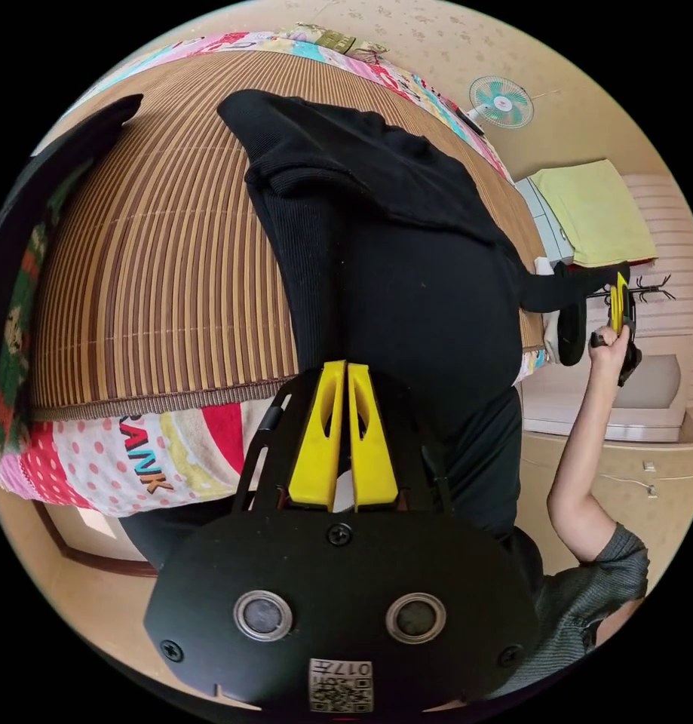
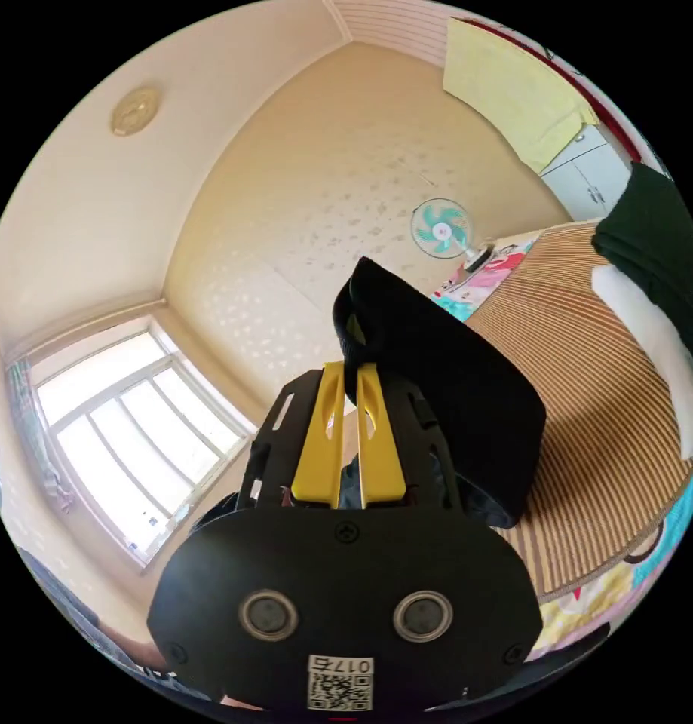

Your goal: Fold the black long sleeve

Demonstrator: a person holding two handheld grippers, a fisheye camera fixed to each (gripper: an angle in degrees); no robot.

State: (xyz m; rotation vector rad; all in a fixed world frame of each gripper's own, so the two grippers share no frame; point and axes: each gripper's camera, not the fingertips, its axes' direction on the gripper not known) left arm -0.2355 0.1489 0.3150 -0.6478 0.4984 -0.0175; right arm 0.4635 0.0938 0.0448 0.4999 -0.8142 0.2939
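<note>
Midway, left gripper (image 1: 347,369) pinches the black long sleeve (image 1: 406,302) at its near hem; right gripper (image 2: 351,369) clamps a cuff lifted right of the bamboo mat (image 1: 157,286). Body lies spread; folding looks barely begun.

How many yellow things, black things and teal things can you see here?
Yellow: 3 (left gripper fingers, right gripper fingers, yellow cloth)
Black: 1 (black long sleeve)
Teal: 1 (fan)
Total: 5
</note>
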